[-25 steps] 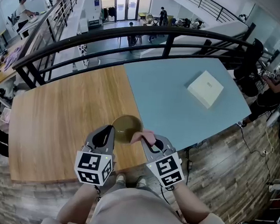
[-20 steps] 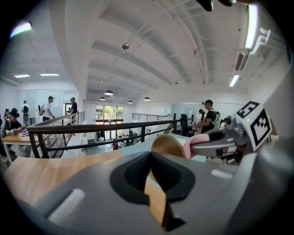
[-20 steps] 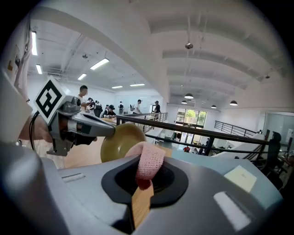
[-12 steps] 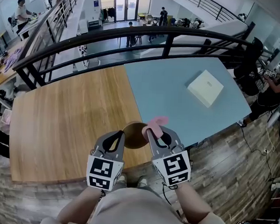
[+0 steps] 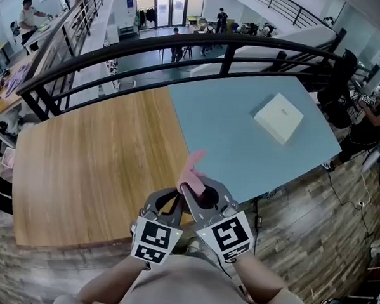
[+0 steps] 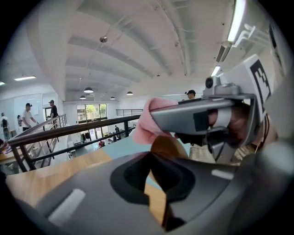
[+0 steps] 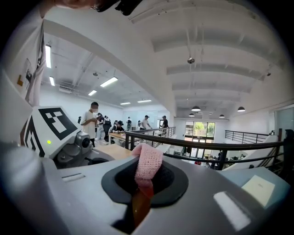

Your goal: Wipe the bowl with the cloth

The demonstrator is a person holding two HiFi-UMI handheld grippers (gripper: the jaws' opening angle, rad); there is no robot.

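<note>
Over the table's (image 5: 94,168) near edge we keep the left gripper (image 5: 169,203) closed tight on the brown bowl's (image 6: 172,147) rim and the right gripper (image 5: 191,193) clamped on the pink cloth (image 5: 192,169) just beside it, a white box (image 5: 279,118) towards the far right corner.

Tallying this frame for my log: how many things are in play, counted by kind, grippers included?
pink cloth: 1
brown bowl: 1
white box: 1
grippers: 2, the left gripper and the right gripper
Total: 5
</note>
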